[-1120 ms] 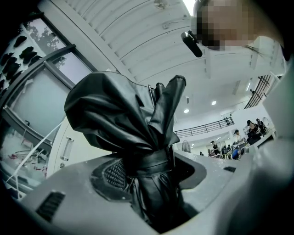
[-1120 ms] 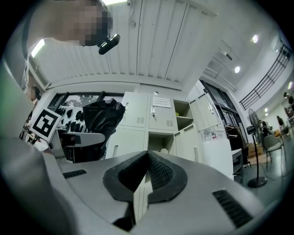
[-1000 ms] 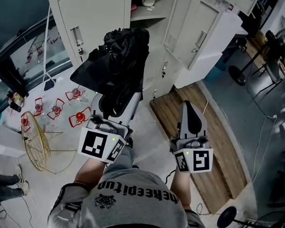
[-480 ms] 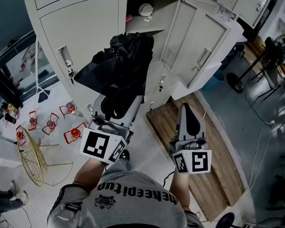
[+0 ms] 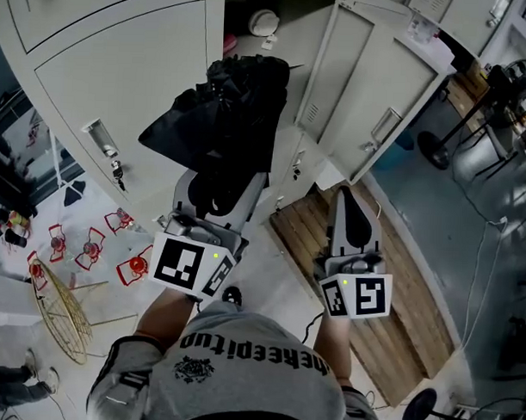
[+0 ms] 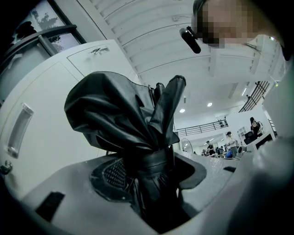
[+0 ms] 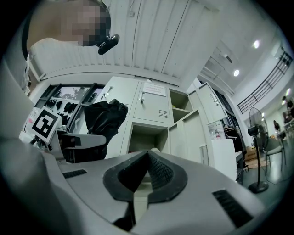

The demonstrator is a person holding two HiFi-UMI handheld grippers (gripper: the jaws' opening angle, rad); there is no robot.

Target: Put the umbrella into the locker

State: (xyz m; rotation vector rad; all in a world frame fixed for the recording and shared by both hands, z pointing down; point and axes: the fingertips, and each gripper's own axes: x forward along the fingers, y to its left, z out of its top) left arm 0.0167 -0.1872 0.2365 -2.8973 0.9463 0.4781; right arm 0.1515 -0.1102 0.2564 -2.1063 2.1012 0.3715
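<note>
Umbrella (image 5: 221, 117), glossy crumpled black fabric, is clamped in my left gripper (image 5: 219, 188); my right gripper (image 5: 347, 199) is pinched closed, empty.

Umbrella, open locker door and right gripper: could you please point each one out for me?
umbrella (image 5: 219, 117): head view, bunched black fabric.
locker door (image 5: 371, 79): head view, its flat panel.
right gripper (image 5: 346, 195): head view, tip of its closed jaws.

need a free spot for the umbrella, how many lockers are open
2. The lower locker is straight ahead, its door swung right. The upper locker is up and right of it. The umbrella may hide others.
</note>
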